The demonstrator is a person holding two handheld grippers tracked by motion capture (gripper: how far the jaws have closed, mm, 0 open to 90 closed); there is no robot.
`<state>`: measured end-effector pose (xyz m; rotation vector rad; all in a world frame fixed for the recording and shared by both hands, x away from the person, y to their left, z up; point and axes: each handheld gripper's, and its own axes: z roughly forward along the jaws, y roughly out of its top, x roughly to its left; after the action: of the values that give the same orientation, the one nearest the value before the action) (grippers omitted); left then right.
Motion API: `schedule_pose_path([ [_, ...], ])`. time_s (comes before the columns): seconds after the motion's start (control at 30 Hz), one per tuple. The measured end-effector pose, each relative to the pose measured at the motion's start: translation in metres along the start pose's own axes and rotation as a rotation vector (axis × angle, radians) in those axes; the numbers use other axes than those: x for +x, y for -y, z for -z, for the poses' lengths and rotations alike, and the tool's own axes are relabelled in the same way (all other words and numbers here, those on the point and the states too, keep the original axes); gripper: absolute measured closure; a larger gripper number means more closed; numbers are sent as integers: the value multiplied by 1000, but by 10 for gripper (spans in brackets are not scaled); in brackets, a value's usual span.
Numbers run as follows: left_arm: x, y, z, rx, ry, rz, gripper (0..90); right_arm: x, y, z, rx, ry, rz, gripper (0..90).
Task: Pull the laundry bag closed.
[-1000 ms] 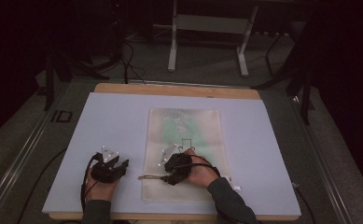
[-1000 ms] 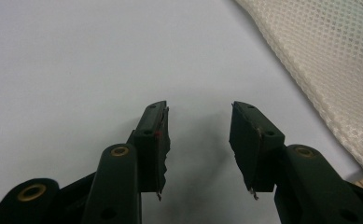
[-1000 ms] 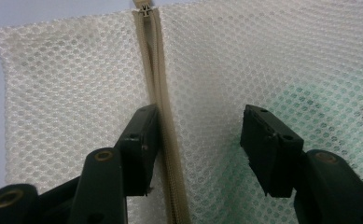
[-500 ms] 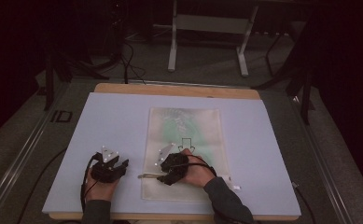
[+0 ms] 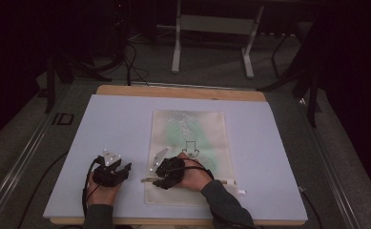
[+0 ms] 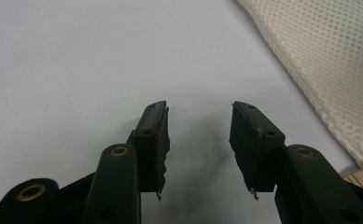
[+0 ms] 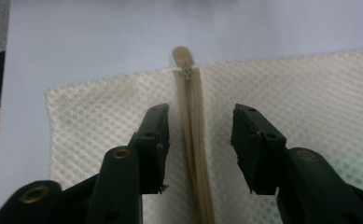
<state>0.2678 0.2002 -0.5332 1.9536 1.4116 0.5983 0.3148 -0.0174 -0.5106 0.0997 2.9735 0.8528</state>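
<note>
Since the earlier frame our right gripper [image 7: 199, 121] has been closing, jaws straddling the mesh bag's [image 7: 310, 88] zipper [image 7: 194, 140], not yet pinching. Left gripper [image 6: 198, 135] sits released near the tabletop's [image 5: 116, 119] front edge.

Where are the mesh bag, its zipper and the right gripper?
mesh bag [image 5: 207, 129], high view, on its upper half.
zipper [image 7: 194, 135], right gripper view, on the beige zipper strip.
right gripper [image 7: 198, 144], right gripper view, midway between its tips, either side of the zipper.

Both grippers low, side by side; left [image 5: 126, 168] fingers apart, right [image 5: 160, 180] fingers narrowing.
</note>
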Motion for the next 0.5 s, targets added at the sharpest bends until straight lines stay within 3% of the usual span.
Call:
schedule_pose_path([
  [0.5, 2, 0, 0, 4, 1, 8, 559, 3, -22, -12, 38, -28, 18, 625],
])
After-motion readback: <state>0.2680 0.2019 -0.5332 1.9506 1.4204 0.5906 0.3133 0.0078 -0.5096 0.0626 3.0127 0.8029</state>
